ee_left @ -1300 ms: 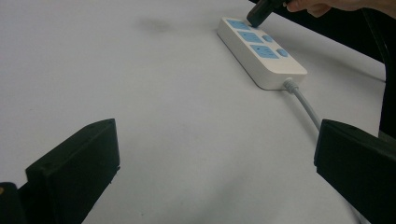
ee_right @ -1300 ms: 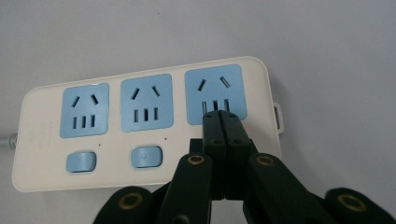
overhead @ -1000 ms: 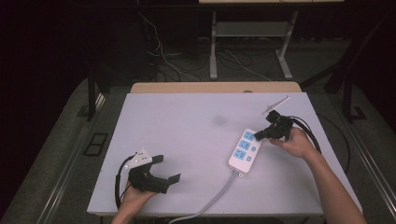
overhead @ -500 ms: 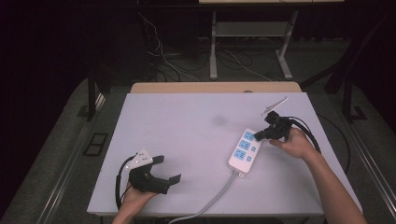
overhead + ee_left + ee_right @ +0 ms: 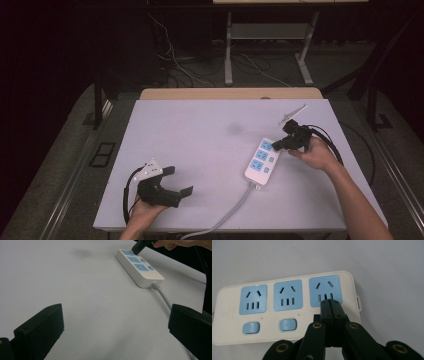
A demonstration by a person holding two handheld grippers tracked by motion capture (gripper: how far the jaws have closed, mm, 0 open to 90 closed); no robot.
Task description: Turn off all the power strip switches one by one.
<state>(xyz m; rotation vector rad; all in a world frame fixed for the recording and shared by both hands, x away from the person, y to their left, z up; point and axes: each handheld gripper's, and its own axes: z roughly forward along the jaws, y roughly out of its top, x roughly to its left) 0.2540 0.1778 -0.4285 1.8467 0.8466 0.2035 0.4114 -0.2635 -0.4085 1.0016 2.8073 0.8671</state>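
Overhead, the white worktop [image 5: 200,145] carries a power strip [image 5: 262,161] near its right edge, lying at a slant with its grey cord [image 5: 227,215] running off toward the near edge. At the strip's far end the right tongs [image 5: 278,145] come in from the right edge, held in a hand [image 5: 315,155], their tips down on the farthest blue socket. Near the near left corner the left tongs [image 5: 181,181] rest low over the worktop in the other hand [image 5: 145,212], well apart from the strip, with their jaws spread wide and nothing between them. Seen from the left gripper view, its two black jaws stand far apart at the bottom corners with bare worktop [image 5: 87,302] between, and the strip [image 5: 140,267] lies far off toward the top right, where the right tongs [image 5: 136,251] touch its far socket. From the right gripper view, the right tongs [image 5: 329,302] are pressed fully together, gripping nothing, and their joined tips sit on the lower edge of the end socket [image 5: 325,291] of the strip [image 5: 287,307], just below its three slots; two blue switches [image 5: 287,325] lie in the row beside them.
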